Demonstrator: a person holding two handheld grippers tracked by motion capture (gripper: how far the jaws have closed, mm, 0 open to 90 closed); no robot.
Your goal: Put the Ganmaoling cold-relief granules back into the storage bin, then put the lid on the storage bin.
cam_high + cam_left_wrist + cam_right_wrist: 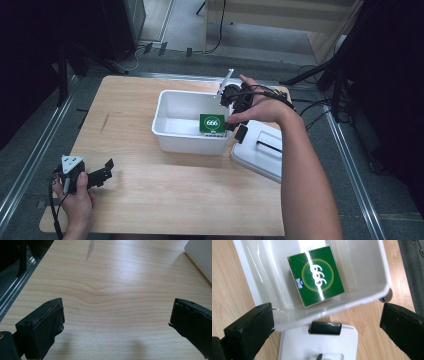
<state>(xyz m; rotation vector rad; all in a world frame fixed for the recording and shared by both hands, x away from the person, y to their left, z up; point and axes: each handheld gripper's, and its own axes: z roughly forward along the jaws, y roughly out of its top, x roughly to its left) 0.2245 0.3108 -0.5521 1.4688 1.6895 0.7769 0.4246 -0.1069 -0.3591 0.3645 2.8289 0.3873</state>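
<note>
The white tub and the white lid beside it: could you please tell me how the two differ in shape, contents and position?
The white tub is deep and open-topped, while the white lid is a shallow, flat cover. The tub holds a green box; the lid carries nothing except its own dark handle. The tub sits near the middle of the table; the lid lies by its right corner, overhanging the table's right edge. Both are white, glossy plastic with rounded corners.
</note>
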